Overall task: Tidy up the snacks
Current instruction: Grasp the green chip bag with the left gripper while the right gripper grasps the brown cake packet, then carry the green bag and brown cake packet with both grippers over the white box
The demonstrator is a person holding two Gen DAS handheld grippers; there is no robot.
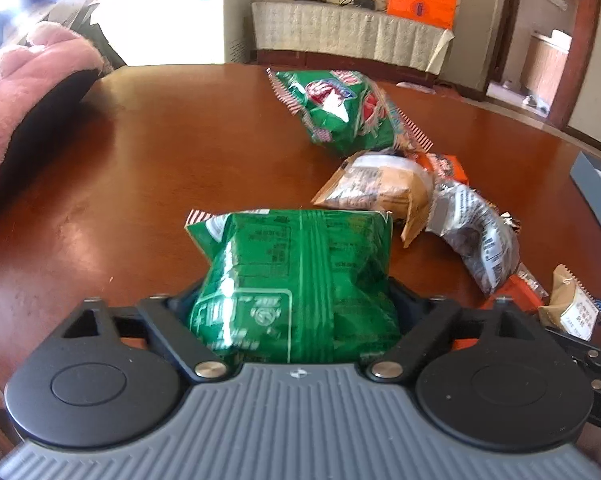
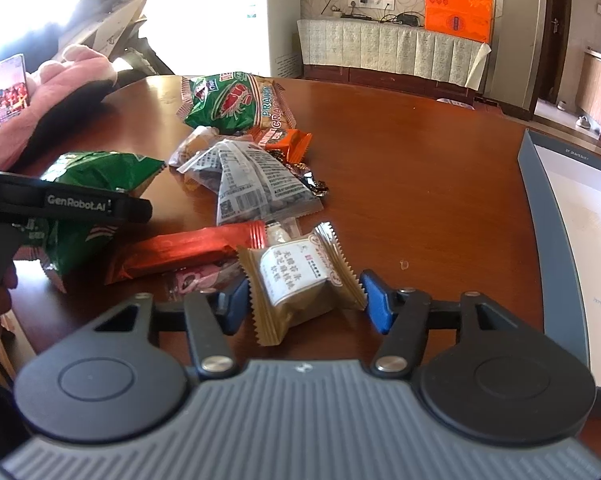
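The left gripper [image 1: 296, 300] has a green bag [image 1: 296, 280] filling the space between its jaws; both pads are hidden behind the foil, the bag bulges against them on either side, and it looks clamped. In the right wrist view the same bag [image 2: 96, 200] shows at the left, with the left gripper's black arm across it and the bag's lower edge near the table [image 2: 420, 184].

The right gripper [image 2: 304, 300] has its jaws around a small tan packet [image 2: 300, 280] with a white label and zigzag edges. The left blue pad touches the packet's left side; the right pad stands at the packet's crimped right edge, and I cannot tell whether it presses. The packet lies on the table, near the front.

Just left of the packet lies a red bar [image 2: 188, 248], with a pink wrapper [image 2: 196, 280] below it. Farther off sits a grey printed bag [image 2: 256, 184], an orange wrapper [image 2: 288, 140] and a second green bag [image 2: 232, 100] marked with a prawn, the farthest of the heap.

At the right edge stands an open grey box [image 2: 540, 208] with a white inside. At the far left lies a pink plush thing [image 2: 60, 88] with a phone [image 2: 11, 88] held in front of it.
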